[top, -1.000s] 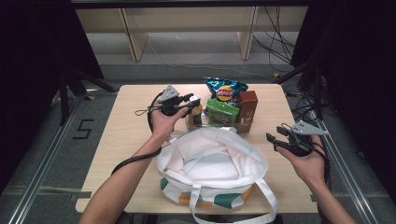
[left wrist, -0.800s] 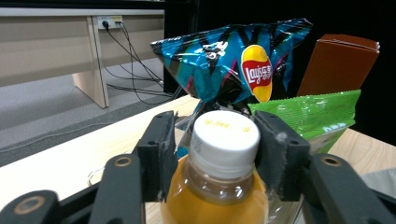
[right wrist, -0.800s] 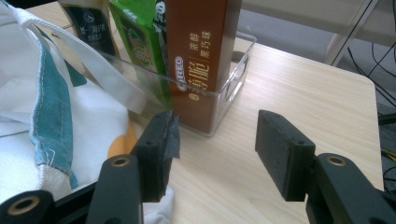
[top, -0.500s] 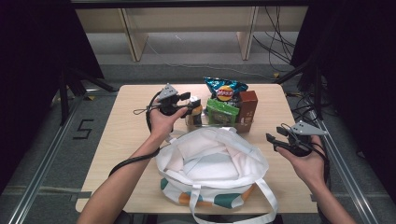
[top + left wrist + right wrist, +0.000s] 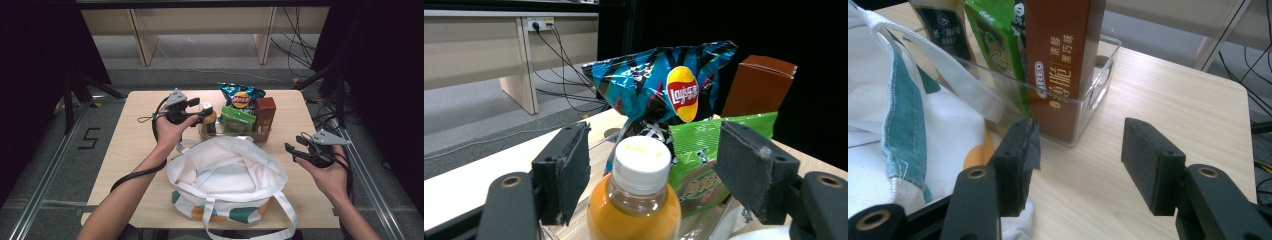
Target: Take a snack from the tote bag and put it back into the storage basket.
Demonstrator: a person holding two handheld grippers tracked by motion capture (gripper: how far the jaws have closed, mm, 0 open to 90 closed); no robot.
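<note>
my left gripper (image 5: 651,172) has just been opening, pads off the orange bottle (image 5: 636,200) between them; a nudge could tip it; right gripper (image 5: 1078,160) wide, empty

Wooden table (image 5: 135,150): tote bag (image 5: 225,175), clear bin (image 5: 1098,75)

Left tongs (image 5: 204,111) just opening, jaws wide; right tongs (image 5: 291,151) agape.
</note>
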